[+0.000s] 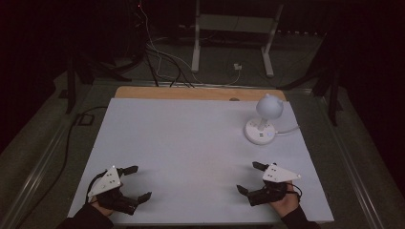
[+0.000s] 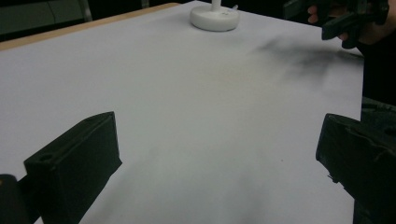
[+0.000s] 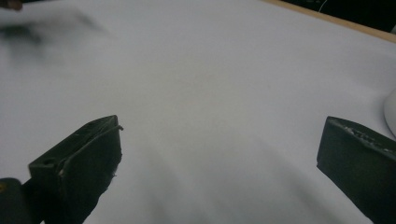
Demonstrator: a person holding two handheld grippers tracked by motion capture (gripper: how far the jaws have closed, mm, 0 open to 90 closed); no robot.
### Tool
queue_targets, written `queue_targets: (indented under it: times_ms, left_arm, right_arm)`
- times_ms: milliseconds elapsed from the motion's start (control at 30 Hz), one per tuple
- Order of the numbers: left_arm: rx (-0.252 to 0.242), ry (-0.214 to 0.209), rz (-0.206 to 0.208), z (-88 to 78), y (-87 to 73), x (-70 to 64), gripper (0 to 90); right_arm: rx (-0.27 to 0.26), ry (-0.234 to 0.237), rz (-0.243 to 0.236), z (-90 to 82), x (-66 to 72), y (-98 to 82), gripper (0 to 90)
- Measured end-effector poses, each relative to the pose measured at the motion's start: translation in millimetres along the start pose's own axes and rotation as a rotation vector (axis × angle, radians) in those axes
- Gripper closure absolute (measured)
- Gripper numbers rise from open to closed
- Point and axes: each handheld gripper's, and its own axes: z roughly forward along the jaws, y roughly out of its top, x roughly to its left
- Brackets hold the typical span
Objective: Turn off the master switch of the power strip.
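A small white lamp (image 1: 266, 114) with a round head stands on a round white base (image 1: 260, 131) at the back right of the white tabletop (image 1: 191, 143); that base (image 2: 214, 17) also appears far ahead in the left gripper view. My left gripper (image 1: 137, 182) rests at the near left corner, jaws wide apart and empty, pointing toward the table's middle. My right gripper (image 1: 250, 177) sits at the near right, open too, with nothing between its jaws. In the left gripper view the right gripper (image 2: 336, 21) and its hand show at the top right.
A white cable (image 1: 288, 130) runs from the lamp base off the right edge. A wooden strip (image 1: 191, 93) borders the far edge. Beyond it, a dim floor holds cables (image 1: 162, 62) and a white stand (image 1: 229, 38).
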Motion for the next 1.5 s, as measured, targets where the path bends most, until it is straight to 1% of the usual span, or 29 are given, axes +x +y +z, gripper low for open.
queue_targets:
  times_ms: [133, 233, 267, 300, 333, 400, 433, 467, 533, 667, 767, 833, 933, 1100, 1233, 1300, 1367, 1400, 1467, 1500]
  left_arm:
    - [-0.002, -0.002, 0.002, 0.4, -0.1, 0.0, 0.2]
    - [-0.006, -0.005, 0.000, 0.6, -0.5, 0.7, 0.2]
    - [-0.012, -0.006, 0.004, 0.5, -0.5, 0.6, 0.2]
    - [-0.017, -0.009, 0.009, 0.5, -0.5, 0.4, 0.2]
    - [-0.021, -0.012, 0.012, 0.6, -0.6, 0.0, 0.2]
    - [-0.026, -0.016, 0.017, 1.2, -0.6, -0.8, 0.3]
    - [-0.020, -0.014, 0.020, 1.4, -0.5, -1.2, 0.3]
    - [-0.017, -0.015, 0.020, 1.5, -0.4, -1.5, 0.2]
    - [-0.010, -0.018, 0.012, 1.5, -0.4, -1.5, 0.2]
    - [-0.011, -0.016, 0.010, 1.5, -0.4, -0.9, 0.2]
    - [-0.010, -0.015, 0.013, 1.4, -0.3, -1.6, 0.2]
    - [-0.006, -0.017, 0.016, 1.5, -0.2, -1.8, 0.3]
    - [-0.012, -0.017, 0.015, 1.3, -0.2, -1.7, 0.2]
    - [-0.017, -0.020, 0.005, 1.4, -0.2, -0.5, 0.2]
    - [-0.017, -0.019, 0.010, 1.1, -0.1, -1.1, 0.2]
    - [-0.023, -0.022, 0.004, 0.8, 0.0, -1.1, 0.2]
    - [-0.020, -0.020, 0.004, 0.7, 0.0, -1.1, 0.2]
    - [-0.019, -0.019, 0.005, 0.7, 0.0, -0.9, 0.2]
    - [-0.020, -0.019, 0.002, 0.8, 0.2, -0.8, 0.2]
    - [-0.022, -0.021, 0.001, 0.7, 0.2, -0.9, 0.3]
  right_arm:
    - [0.031, -0.003, -0.012, 1.7, 1.6, -0.5, 0.0]
    - [0.041, 0.009, -0.004, 2.1, 2.0, -0.1, 0.0]
    - [0.045, 0.006, -0.007, 2.3, 2.5, 0.1, 0.0]
    - [0.058, 0.016, -0.005, 2.8, 3.4, 0.6, 0.0]
    - [0.058, 0.016, -0.005, 2.8, 3.4, 0.6, 0.0]
    - [0.085, 0.017, -0.020, 5.0, 5.4, 0.3, 0.0]
    - [0.085, 0.017, -0.020, 5.0, 5.4, 0.3, 0.0]
    - [0.089, 0.014, -0.031, 5.6, 6.3, 0.4, 0.0]
    - [0.095, 0.021, -0.033, 6.1, 7.8, 1.7, 0.0]
    - [0.126, 0.053, -0.037, 9.0, 12.1, 3.5, 0.0]
    - [0.135, 0.074, -0.039, 9.8, 16.4, 6.3, 0.0]
    - [0.135, 0.079, -0.039, 9.9, 17.1, 7.4, 0.0]
    - [0.121, 0.105, -0.026, 8.9, 18.0, 12.0, 0.0]
    - [0.120, 0.111, -0.025, 8.9, 19.6, 16.8, 0.0]
    - [0.114, 0.126, -0.016, 8.5, 19.8, 22.8, 0.0]
    - [0.109, 0.125, -0.018, 7.8, 19.7, 25.8, 0.0]
    - [0.101, 0.127, -0.015, 6.8, 19.5, 28.5, 0.0]
    - [0.098, 0.122, -0.023, 5.8, 19.0, 31.1, 0.0]
    - [0.096, 0.120, -0.023, 5.2, 18.7, 32.2, 0.0]
    - [0.091, 0.125, -0.015, 4.4, 18.0, 33.5, 0.0]
